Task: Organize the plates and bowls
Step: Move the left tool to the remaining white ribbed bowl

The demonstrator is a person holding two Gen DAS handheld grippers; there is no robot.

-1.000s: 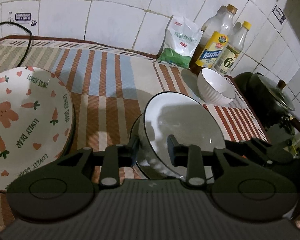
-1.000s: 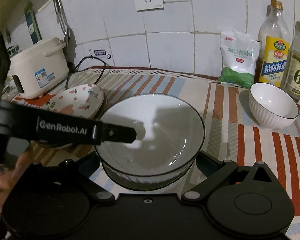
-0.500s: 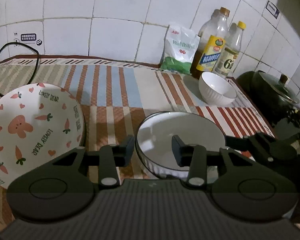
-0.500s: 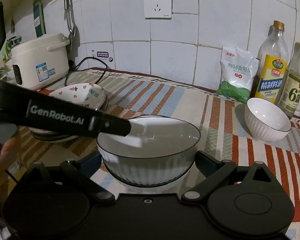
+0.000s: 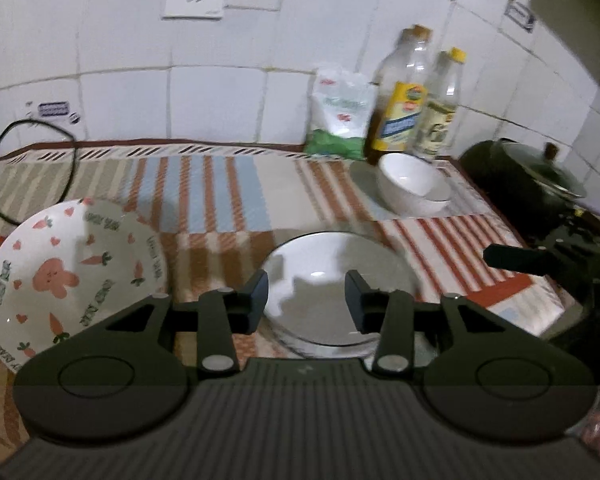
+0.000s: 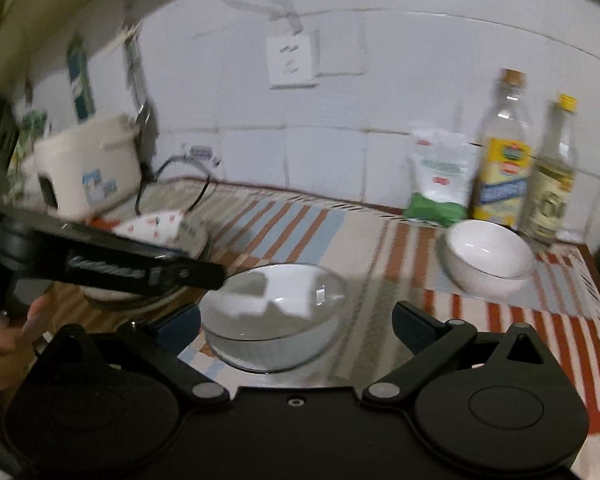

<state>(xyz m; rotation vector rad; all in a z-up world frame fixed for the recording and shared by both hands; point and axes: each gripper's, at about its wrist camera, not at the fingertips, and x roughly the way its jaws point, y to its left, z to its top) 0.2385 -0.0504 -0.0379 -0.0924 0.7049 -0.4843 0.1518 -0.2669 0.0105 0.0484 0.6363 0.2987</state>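
A white bowl with a dark rim (image 5: 332, 284) (image 6: 274, 312) sits on the striped cloth, just beyond both grippers. My left gripper (image 5: 306, 300) is open and empty, its fingers short of the bowl's near rim. My right gripper (image 6: 296, 320) is open and empty, wide of the bowl. A carrot-and-rabbit patterned bowl (image 5: 72, 276) (image 6: 160, 222) sits tilted on a stack at the left. A small white ribbed bowl (image 5: 414, 190) (image 6: 488, 258) stands at the back right near the bottles.
Two bottles (image 6: 500, 152) and a salt bag (image 6: 440, 178) stand against the tiled wall. A rice cooker (image 6: 88, 164) with a black cord is at the back left. A dark lidded pot (image 5: 528, 184) sits off the cloth's right edge.
The left gripper let go of the dark-rimmed bowl's rim; the bowl went from tilted up to flat on the cloth. Both grippers have pulled back and up from it.
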